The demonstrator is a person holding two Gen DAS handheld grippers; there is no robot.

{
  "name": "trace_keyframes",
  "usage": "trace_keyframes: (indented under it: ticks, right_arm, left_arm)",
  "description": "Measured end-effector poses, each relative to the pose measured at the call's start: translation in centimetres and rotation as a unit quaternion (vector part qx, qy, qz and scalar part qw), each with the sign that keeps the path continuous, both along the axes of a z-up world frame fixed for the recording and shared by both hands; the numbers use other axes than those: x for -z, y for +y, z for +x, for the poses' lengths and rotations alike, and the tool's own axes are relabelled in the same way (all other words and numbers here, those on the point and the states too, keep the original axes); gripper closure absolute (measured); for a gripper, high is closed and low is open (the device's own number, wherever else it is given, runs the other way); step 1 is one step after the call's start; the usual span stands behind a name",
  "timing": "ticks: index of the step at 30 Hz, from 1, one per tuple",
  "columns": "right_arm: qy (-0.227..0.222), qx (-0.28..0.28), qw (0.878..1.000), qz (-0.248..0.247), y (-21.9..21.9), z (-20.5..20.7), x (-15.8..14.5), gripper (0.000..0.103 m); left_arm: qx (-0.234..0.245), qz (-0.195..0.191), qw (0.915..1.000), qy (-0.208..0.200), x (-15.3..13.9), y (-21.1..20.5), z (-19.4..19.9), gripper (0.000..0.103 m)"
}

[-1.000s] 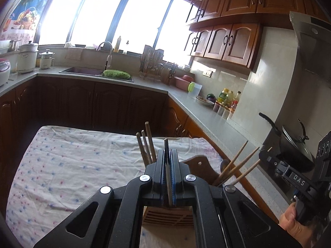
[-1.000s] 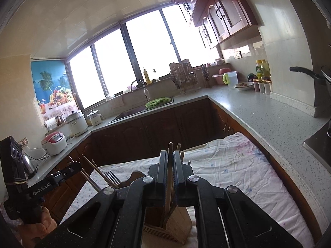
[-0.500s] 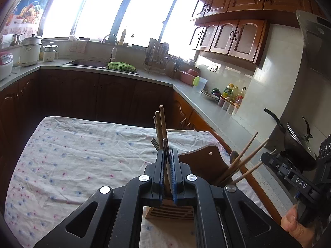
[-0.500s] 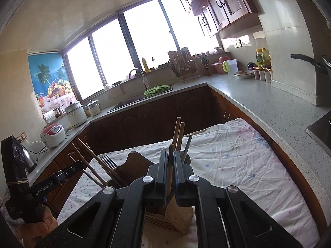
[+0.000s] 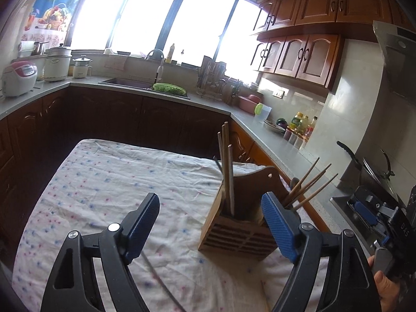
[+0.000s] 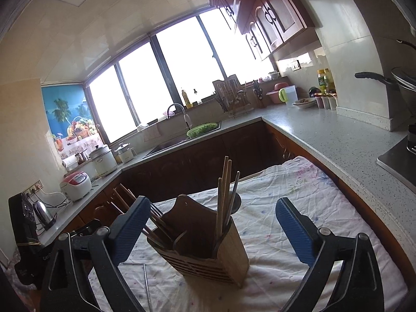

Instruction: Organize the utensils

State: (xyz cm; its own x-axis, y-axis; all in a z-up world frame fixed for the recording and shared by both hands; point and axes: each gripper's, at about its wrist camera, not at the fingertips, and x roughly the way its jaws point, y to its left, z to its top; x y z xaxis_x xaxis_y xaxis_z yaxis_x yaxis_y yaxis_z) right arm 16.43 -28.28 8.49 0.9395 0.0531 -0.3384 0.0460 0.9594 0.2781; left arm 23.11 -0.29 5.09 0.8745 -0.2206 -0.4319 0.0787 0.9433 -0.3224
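Chopsticks (image 6: 224,195) upright in wooden holder (image 6: 208,254)

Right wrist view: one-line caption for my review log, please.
Open right gripper above a wooden utensil holder holding chopsticks on a floral tablecloth.

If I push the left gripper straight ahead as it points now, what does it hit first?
Probably the wooden utensil holder, though only just. It stands right of centre between the open fingers of the left gripper, so the right finger would likely catch it first. Depth is hard to judge through the fisheye.

We see bright windows (image 5: 156,20) above a grey counter (image 6: 338,135) with a sink (image 5: 124,82), dark wooden cabinets (image 5: 306,54) overhead, pale tiled walls (image 6: 345,59), and a bench under a flowered cloth (image 5: 109,182).
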Motion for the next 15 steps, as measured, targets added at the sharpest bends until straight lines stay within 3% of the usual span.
trace_keyframes:
  ticks: [15]
  right_arm:
    - [0.054, -0.005, 0.999, -0.004, 2.4, -9.6, 7.4, 0.004]
  left_arm:
    - [-0.028, 0.005, 0.9988, 0.039, 4.5, 0.6, -12.3, 0.019]
